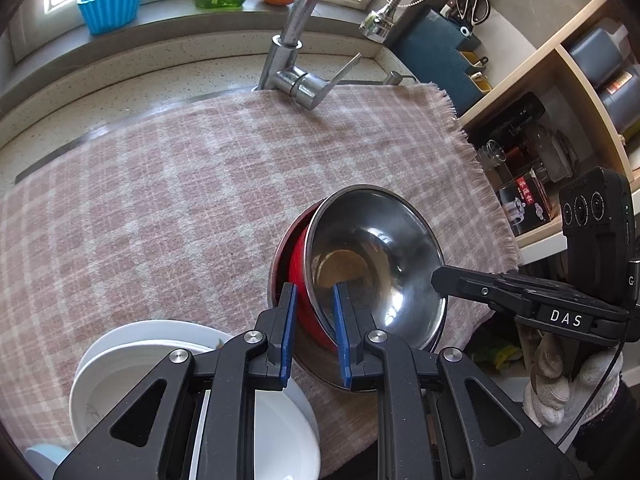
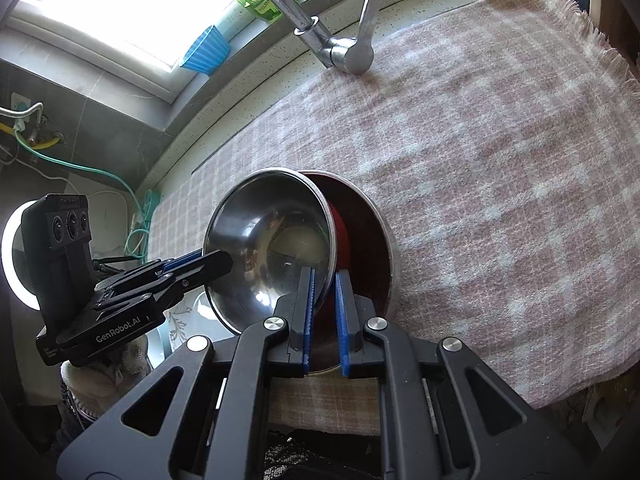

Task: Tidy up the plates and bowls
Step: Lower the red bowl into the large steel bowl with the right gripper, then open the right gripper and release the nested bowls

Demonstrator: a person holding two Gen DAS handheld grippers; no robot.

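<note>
Closest in, the left gripper (image 1: 314, 312) pinches the near rim of the steel bowl (image 1: 380, 248) between its blue pads, one pad outside against the red bowl (image 1: 298, 264) and one inside the steel wall; the right gripper (image 2: 325, 300) bites the same steel rim on the opposite side, its pads pressed almost together on the thin metal. Both hands therefore hold one bowl, tilted up on edge and leaning into the red bowl that sits under and just behind it on the checked cloth (image 1: 160, 200). From either gripper the steel bowl lies straight ahead and slightly down, its open mouth turned toward the left camera; being round it has no long axis, so the line that matters runs rim to rim between the two grips, and neither hand is the nearer one. I judge the coming move depends on levelling that line so the steel bowl seats inside the red one. Just beside the left gripper, nearer its body, lie white plates (image 1: 132, 360), two as far as I can tell. Count: one steel bowl, one red bowl. Farther off stands the faucet (image 1: 296, 76), then the windowsill
</note>
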